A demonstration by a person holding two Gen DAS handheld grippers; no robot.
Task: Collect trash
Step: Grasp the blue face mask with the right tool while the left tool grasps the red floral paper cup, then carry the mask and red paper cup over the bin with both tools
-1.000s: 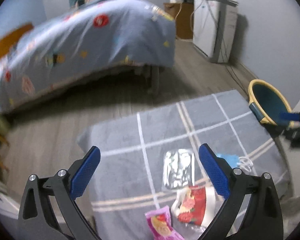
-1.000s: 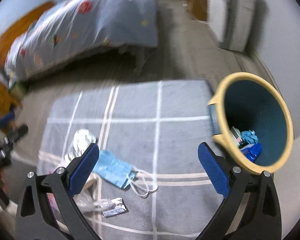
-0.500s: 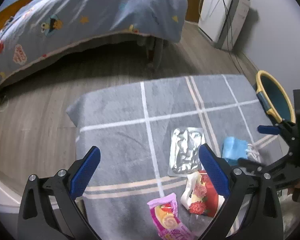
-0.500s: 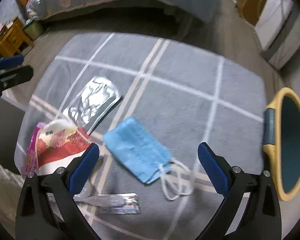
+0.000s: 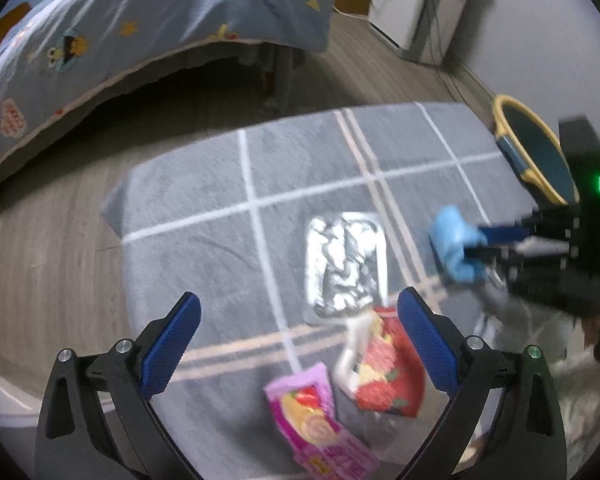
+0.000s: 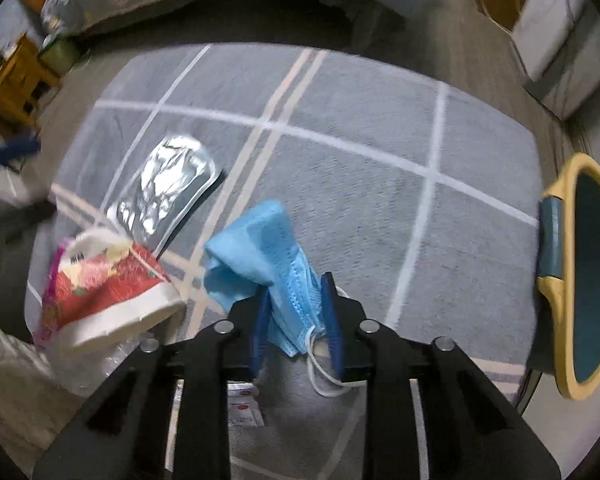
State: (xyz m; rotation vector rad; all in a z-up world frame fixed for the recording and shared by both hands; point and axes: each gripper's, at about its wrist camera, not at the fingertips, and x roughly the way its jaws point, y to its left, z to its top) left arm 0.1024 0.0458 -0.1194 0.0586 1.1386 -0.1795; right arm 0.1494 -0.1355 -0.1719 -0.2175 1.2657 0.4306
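Print appears on the pink wrapper (image 5: 320, 428), the red-and-white packet (image 6: 104, 280) and a small sachet (image 6: 242, 408) on the rug, all too blurred to read.

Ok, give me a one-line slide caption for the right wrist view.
Right claw shut on blue face mask above grey rug, yellow-rimmed bin to its right.
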